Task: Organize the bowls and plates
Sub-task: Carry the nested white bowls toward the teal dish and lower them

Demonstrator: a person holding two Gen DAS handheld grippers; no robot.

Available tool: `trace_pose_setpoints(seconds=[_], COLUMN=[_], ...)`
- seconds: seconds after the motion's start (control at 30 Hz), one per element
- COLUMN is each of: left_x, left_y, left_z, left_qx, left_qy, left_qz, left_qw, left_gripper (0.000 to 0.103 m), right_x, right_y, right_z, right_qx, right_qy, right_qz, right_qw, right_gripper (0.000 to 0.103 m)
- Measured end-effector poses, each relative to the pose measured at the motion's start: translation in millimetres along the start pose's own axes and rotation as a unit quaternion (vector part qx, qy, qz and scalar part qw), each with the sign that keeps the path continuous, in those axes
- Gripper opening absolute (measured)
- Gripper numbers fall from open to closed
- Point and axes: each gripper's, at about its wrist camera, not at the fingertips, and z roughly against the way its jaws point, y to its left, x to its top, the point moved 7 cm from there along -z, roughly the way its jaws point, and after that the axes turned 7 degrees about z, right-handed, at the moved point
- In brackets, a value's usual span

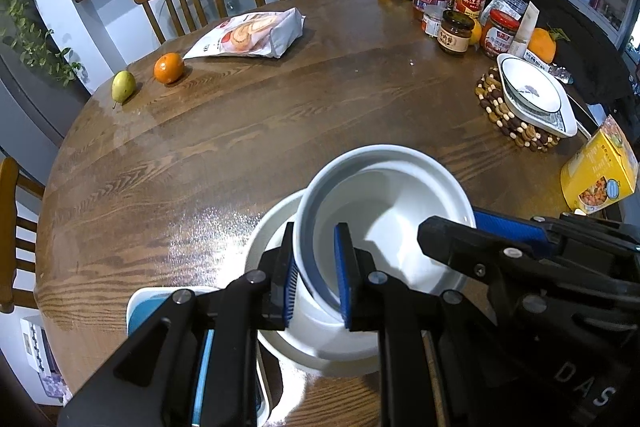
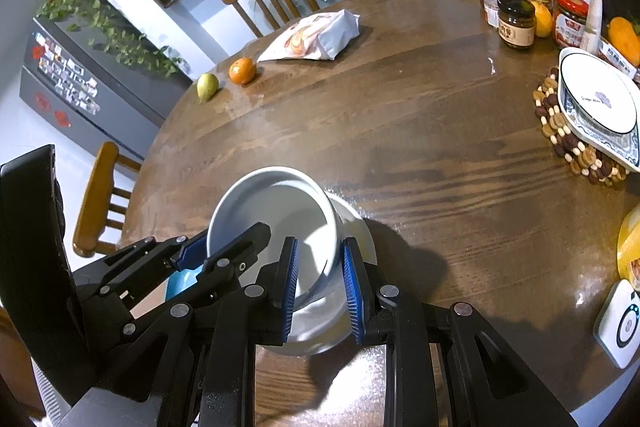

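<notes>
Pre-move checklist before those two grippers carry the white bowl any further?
1. Left gripper jaws clamp the near rim of the deep white ceramic bowl: ok.
2. Right gripper jaws clamp the opposite wall: ok.
3. Bowl level: not ok, tilted.
4. Clear of the shallower white bowl beneath: cannot tell.
5. Round wooden table ahead free: ok.
6. Stacked patterned dishes on the beaded trivet out of the way: ok, far right.
</notes>
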Motion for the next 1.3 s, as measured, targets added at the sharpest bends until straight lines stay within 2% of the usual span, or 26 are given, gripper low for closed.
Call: trace_pose_setpoints(seconds=[0.63,0.97,1.3], left_x=[-17,-15,-15], left_y=[5,5,10], left_z=[-10,-15,-29], left_qx=[0.001,-0.004,-0.012], left_qy=[0.022,0.029,0.054], left_qz=[0.015,0.016,0.028], left_qw=[0.9996,0.9995,0.9981], left_gripper=[0.015,0.016,0.016], right_x=[-16,-17,-16], right_y=[4,2,-1], right_z=[-11,-15,-25], right_qx=[0.003,0.003,0.006], right_qy=[0.023,0.026,0.04], right_qz=[0.004,0.0,-0.003], right_qw=[1.0,1.0,0.999], right_gripper=[0.025,0.025,0.025])
